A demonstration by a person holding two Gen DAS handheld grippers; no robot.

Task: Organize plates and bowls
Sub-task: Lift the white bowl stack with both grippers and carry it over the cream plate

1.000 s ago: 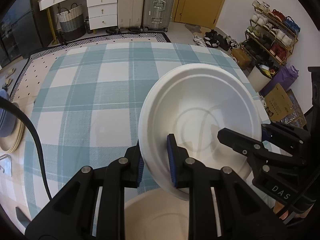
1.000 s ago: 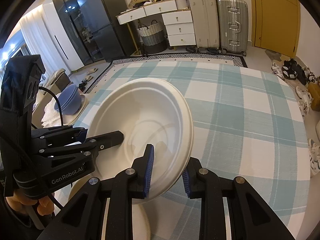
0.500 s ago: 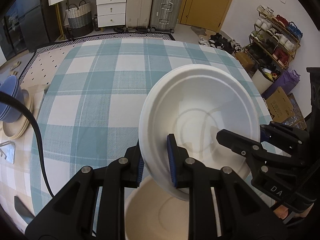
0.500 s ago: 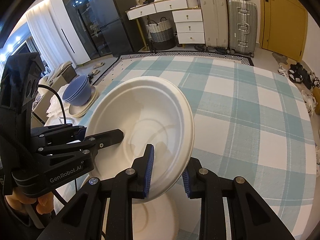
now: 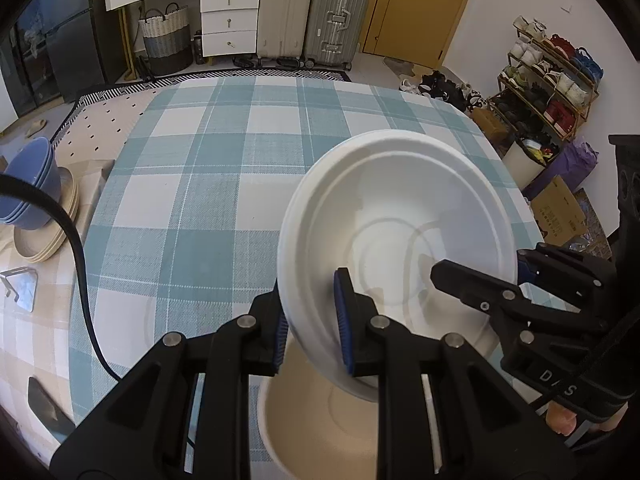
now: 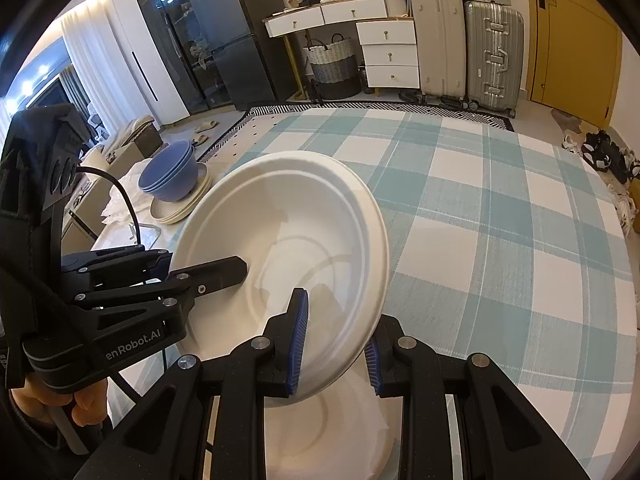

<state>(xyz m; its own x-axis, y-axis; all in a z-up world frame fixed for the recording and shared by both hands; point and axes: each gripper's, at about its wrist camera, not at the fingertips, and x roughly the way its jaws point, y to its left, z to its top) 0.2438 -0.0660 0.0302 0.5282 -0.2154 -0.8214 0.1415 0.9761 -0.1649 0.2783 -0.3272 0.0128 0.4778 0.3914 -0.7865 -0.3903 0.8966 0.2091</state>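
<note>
Domestic room, tiled floor: dark glass-fronted cabinet [image 6: 208,40], yellow door [image 5: 420,4], two hard-shell suitcases [image 5: 312,12], white drawer unit [image 5: 228,20], woven basket [image 5: 166,36], shoe rack [image 5: 552,80] along the right wall. Large table under a teal-and-white checked tablecloth [image 5: 224,184]. At its left edge, blue bowls [image 6: 172,176] nested on beige plates [image 6: 176,210]. White disposable bowl [image 5: 400,232], tilted, raised just above a cream bowl [image 5: 320,420] at the near edge. Left gripper [image 5: 312,332] pointing steeply down, jaws clamped narrow on the white bowl's left rim. Right gripper [image 6: 336,340] likewise angled down, jaws pinching the opposite rim.
</note>
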